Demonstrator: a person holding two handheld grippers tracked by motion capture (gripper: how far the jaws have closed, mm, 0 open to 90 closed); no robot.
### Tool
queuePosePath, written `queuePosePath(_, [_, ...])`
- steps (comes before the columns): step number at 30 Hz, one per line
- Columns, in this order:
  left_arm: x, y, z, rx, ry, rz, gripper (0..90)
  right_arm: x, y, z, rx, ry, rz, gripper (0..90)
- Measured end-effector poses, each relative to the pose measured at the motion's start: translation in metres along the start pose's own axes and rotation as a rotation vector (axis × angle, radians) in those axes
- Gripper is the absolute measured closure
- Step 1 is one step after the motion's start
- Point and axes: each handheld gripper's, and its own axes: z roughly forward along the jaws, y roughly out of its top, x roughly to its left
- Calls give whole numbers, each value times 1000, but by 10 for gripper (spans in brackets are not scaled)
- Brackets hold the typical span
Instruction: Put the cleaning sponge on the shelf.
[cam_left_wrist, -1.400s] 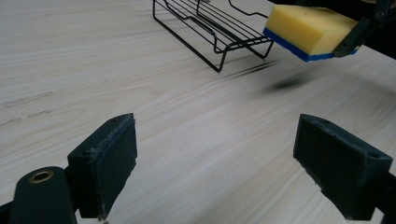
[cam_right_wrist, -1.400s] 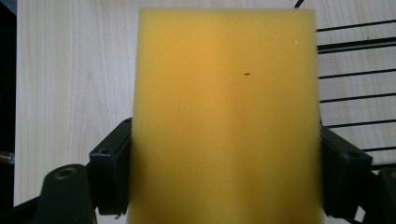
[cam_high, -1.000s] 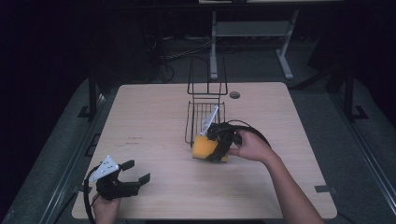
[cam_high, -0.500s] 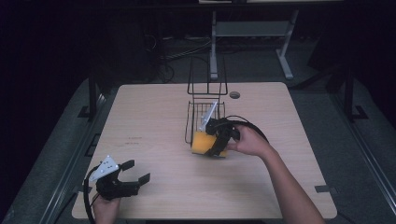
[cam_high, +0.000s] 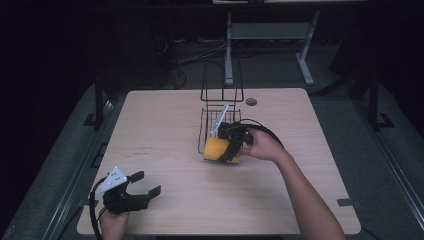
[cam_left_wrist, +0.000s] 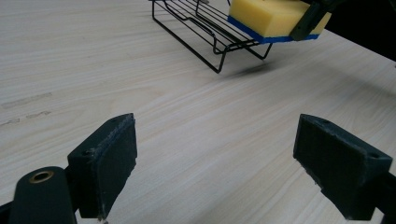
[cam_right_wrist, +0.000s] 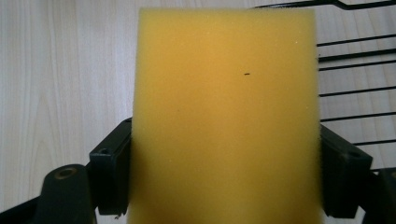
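At frame centre the right gripper, jaws pinching the yellow sponge, has edged toward the wire rack, probably the sponge's destination, while the left gripper waits spread at lower left.

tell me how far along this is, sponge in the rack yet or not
Done: the right tongs are shut on the yellow sponge, lifted off the table. In hand: the sponge hangs at the wire rack's near edge, above it in the left gripper view. Left: setting it in and letting go. The left tongs sit open, holding nothing.
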Motion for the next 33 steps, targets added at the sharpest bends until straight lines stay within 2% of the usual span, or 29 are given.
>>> queuePosePath(11, [0, 0, 0, -6, -1, -1, 128, -10, -1, 6, 2, 10, 11, 214])
queuePosePath(19, [0, 0, 0, -4, -2, 1, 128, -14, 7, 6, 23, 3, -7, 214])
queuePosePath(22, [0, 0, 0, -6, -2, 0, 128, -19, 6, 8, 0, 19, 7, 214])
queuePosePath(25, [1, 1, 0, -8, -1, -1, 128, -21, 4, 11, 25, 16, 20, 214])
queuePosePath(33, [0, 1, 0, -4, -2, 5, 128, -27, 1, 12, 17, 22, 31, 214])
